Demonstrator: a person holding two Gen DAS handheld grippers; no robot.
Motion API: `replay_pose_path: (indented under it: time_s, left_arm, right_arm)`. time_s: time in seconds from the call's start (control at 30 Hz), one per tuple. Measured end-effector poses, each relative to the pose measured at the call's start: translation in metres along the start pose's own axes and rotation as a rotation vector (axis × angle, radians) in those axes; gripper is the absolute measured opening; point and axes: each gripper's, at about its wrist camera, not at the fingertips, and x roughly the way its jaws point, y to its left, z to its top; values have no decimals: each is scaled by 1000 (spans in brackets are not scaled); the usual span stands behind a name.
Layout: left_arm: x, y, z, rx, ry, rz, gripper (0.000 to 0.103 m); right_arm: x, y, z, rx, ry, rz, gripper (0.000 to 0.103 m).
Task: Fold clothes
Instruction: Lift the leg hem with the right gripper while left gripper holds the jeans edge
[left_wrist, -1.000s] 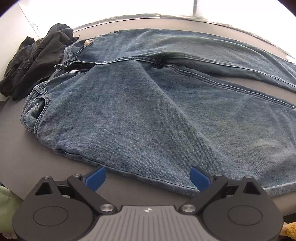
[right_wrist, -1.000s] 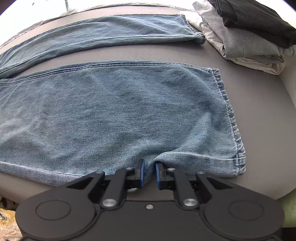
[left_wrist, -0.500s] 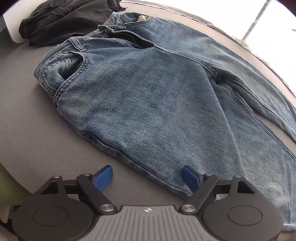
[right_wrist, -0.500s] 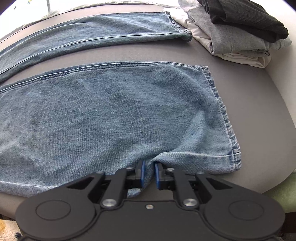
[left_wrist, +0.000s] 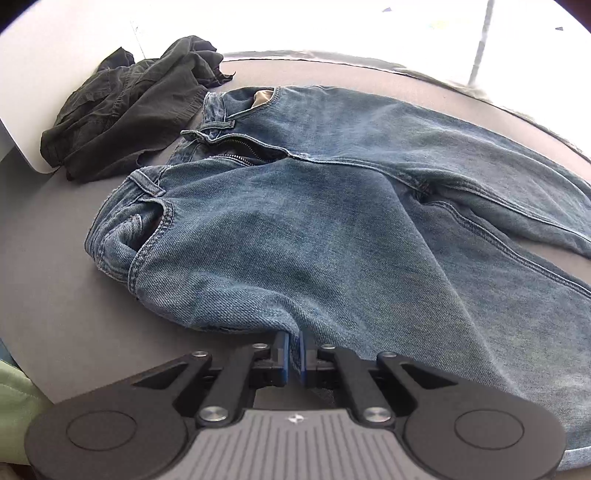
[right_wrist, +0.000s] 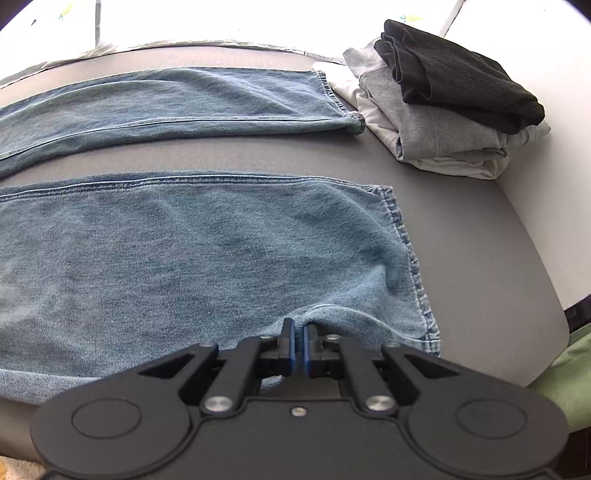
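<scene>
A pair of blue jeans (left_wrist: 314, 229) lies spread on the grey table (left_wrist: 55, 295), waist to the left, legs running right. My left gripper (left_wrist: 294, 356) is shut on the near side seam of the jeans by the hip, pinching a small fold. In the right wrist view both legs (right_wrist: 184, 251) lie flat and apart, cuffs to the right. My right gripper (right_wrist: 299, 349) is shut on the near edge of the nearer leg, close to its cuff (right_wrist: 413, 266).
A crumpled black garment (left_wrist: 129, 107) lies at the far left beyond the waistband. A stack of folded clothes (right_wrist: 443, 110), grey and white with black on top, sits at the far right. The grey table's edge (right_wrist: 546, 295) curves near the cuff.
My left gripper was open over the jeans' near edge; it has moved in and shut on the side seam. My right gripper stays shut on the leg edge.
</scene>
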Motion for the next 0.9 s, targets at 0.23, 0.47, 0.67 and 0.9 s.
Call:
replay_pose_path:
  time_s: [0.23, 0.47, 0.67, 0.9]
  left_arm:
    - [-12, -12, 23, 46, -86, 13, 5]
    - [-17, -18, 46, 35, -138, 5, 5]
    - [-16, -26, 69, 49, -185, 11, 5]
    - [-10, -36, 99, 32, -222, 4, 5]
  right_arm:
    - [-11, -2, 29, -12, -97, -23, 5]
    - [-15, 1, 52, -28, -167, -42, 4]
    - [-11, 9, 75, -66, -216, -59, 4]
    - [-2, 14, 105, -92, -253, -63, 4]
